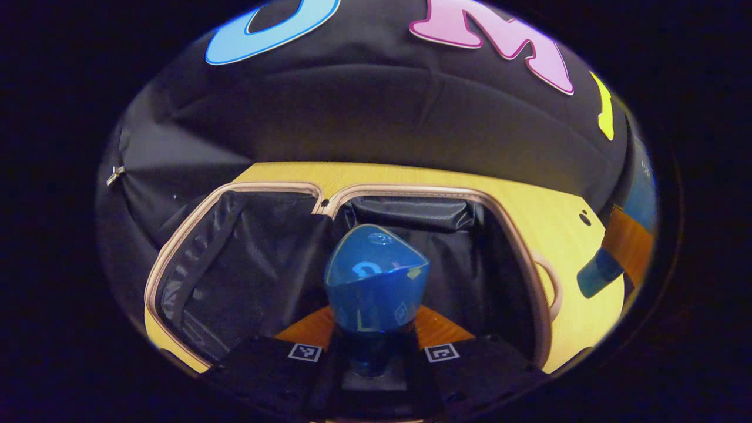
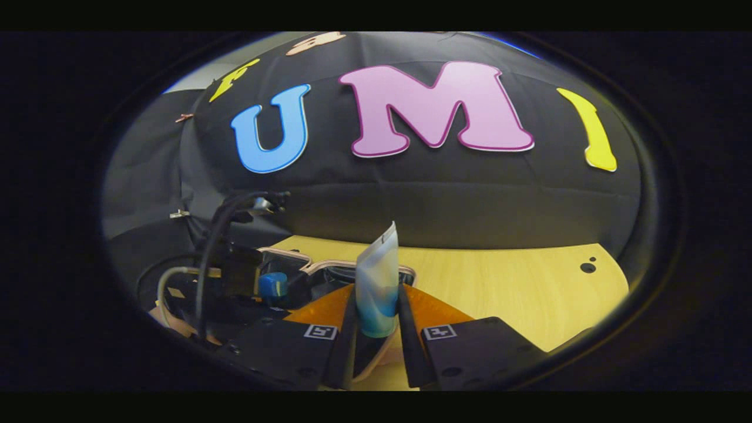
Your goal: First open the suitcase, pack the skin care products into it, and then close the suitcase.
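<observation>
My left gripper [image 1: 374, 352] is clamped on a blue bottle [image 1: 376, 285], both fingers pressing its narrow lower part, wide end pointing forward, held above the open suitcase [image 1: 247, 264]; suitcase lies flat on the wooden table [image 1: 564, 235], two black-lined halves side by side, pale pink rim around each, bottle sits over the right half near the middle divider; a handle loop shows on the suitcase's right edge; far right in left gripper view another blue object [image 1: 599, 273] at the table edge, partly cut off, can't tell what it is. My right gripper [image 2: 377, 335] is clamped on a white-and-blue tube [image 2: 379, 282], upright, crimped end up, fingers pressing its lower sides, held over the table just right of the suitcase [image 2: 329, 271]; in right gripper view my other gripper [image 2: 235, 276] shows to the left with black cables, over the suitcase, blue bottle [image 2: 272, 285] in it; bare table stretches to the right
</observation>
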A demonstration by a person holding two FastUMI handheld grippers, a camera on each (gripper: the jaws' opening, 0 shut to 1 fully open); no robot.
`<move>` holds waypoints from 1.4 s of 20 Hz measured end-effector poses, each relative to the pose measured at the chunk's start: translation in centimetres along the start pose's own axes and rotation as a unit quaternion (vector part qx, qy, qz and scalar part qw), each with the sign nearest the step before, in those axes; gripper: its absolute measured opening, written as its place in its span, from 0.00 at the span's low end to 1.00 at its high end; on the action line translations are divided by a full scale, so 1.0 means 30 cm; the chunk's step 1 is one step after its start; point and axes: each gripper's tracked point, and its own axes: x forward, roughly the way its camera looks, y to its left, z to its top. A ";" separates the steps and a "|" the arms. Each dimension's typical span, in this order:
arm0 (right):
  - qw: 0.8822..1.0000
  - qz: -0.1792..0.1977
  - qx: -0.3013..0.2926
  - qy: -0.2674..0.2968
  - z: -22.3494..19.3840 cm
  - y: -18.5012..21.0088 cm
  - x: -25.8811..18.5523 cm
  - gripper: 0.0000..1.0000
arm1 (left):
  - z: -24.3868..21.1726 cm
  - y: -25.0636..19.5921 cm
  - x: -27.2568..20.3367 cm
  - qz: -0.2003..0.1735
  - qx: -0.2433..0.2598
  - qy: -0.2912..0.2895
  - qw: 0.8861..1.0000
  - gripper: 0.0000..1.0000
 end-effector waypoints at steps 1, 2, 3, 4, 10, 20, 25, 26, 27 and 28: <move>1.000 0.001 0.001 0.006 -0.015 0.007 0.017 0.38 | -0.038 -0.003 0.027 -0.003 0.007 0.018 1.000 0.52; 1.000 0.000 0.001 0.013 -0.030 0.010 0.025 0.38 | -0.062 -0.009 0.032 -0.008 0.013 0.044 0.999 0.48; 1.000 0.001 -0.001 0.018 -0.040 0.010 0.032 0.38 | -0.051 -0.006 0.031 -0.010 0.022 0.045 0.999 0.48; 1.000 -0.001 -0.002 0.022 -0.047 0.010 0.039 0.38 | -0.050 -0.022 0.038 -0.017 0.029 0.055 0.998 0.47; 0.999 -0.024 0.012 0.024 -0.045 -0.036 0.044 0.34 | -0.035 -0.040 0.086 -0.002 0.069 0.087 0.994 0.49; 0.999 -0.021 -0.009 0.038 -0.093 0.015 0.013 0.30 | 0.224 0.078 -0.204 -0.002 0.024 -0.087 0.996 0.86; 0.999 -0.011 -0.031 0.036 -0.093 0.089 -0.017 0.30 | 0.208 0.297 -0.327 0.022 -0.032 -0.133 0.990 0.93; 0.999 -0.009 -0.036 0.034 -0.094 0.104 -0.022 0.30 | 0.198 0.359 -0.346 0.032 -0.041 -0.140 0.989 0.94; 0.999 -0.008 -0.040 0.032 -0.093 0.112 -0.023 0.30 | 0.184 0.425 -0.368 0.042 -0.050 -0.147 0.987 0.95; 0.999 -0.007 -0.044 0.030 -0.090 0.126 -0.028 0.30 | 0.176 0.492 -0.386 0.054 -0.058 -0.154 0.985 0.95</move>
